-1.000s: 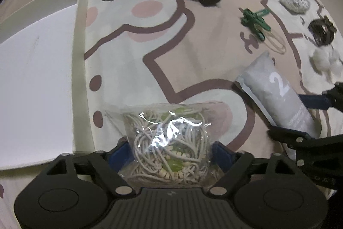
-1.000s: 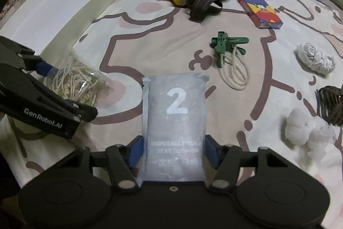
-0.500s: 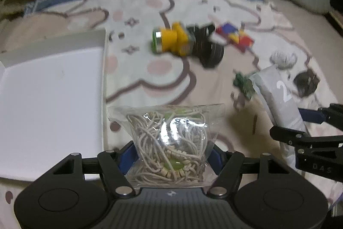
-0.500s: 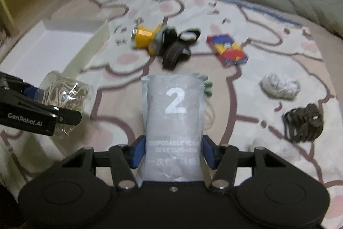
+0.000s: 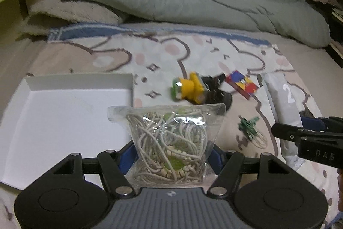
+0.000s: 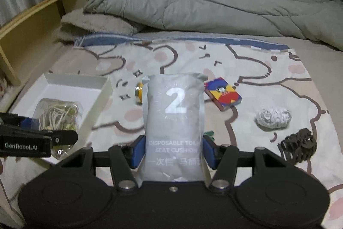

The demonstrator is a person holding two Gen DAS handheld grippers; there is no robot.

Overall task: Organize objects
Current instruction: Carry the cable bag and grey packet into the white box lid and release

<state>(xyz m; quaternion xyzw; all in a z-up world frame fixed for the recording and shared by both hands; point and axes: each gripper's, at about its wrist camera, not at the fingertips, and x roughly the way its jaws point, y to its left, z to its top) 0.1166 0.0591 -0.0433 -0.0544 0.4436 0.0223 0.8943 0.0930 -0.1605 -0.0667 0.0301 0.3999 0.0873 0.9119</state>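
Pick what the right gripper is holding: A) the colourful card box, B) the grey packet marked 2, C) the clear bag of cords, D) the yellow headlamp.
B: in the right wrist view the right gripper has its blue pads pressed on both sides of the grey packet marked 2, which is lifted off the bedspread; the clear bag of cords sits in the left gripper.

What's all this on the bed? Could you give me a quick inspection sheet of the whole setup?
Surface: bear-print sheet on a bed.
Job's things: clear bag of cords; grey packet; white box.
Clutter: yellow headlamp, card box, green clip, white bundle, brown bundle.
Claws: left claw grips the bag; right claw grips the packet.
Cables: nothing seen.
Surroundings: grey duvet, wooden shelf.
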